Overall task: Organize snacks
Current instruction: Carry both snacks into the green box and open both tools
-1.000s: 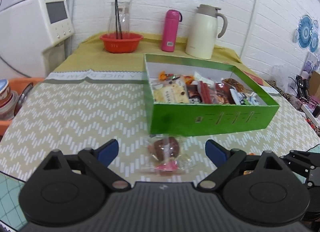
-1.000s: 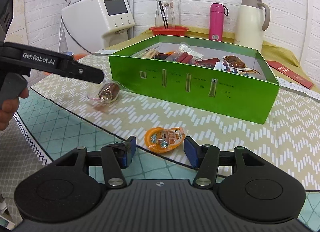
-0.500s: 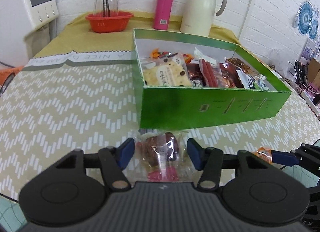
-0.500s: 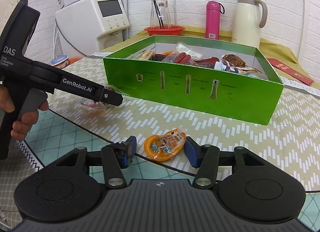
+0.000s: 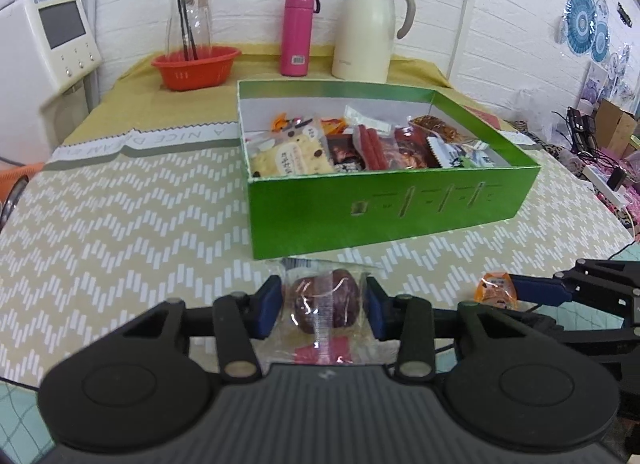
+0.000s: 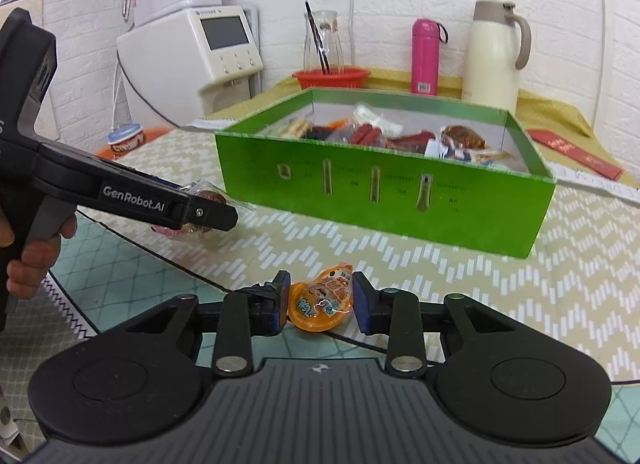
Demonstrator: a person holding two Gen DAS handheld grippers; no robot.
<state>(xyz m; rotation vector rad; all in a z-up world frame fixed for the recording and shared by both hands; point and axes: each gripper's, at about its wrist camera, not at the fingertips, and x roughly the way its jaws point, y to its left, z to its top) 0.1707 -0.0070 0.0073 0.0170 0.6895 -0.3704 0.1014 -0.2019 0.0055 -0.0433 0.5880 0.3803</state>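
Both jaws have just been closing: the left gripper [image 5: 323,310] now pinches the brown cake [image 5: 324,304] before the green box [image 5: 392,200], the right gripper [image 6: 320,302] presses the orange jelly [image 6: 321,301] on the table [image 6: 520,296].

L tool [image 5: 323,306], R tool [image 6: 321,301]: closing

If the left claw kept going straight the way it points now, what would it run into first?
Probably the near wall of the green box, just past the wrapped brown snack that the left claw has been closing on. Depth is hard to judge through the fisheye.
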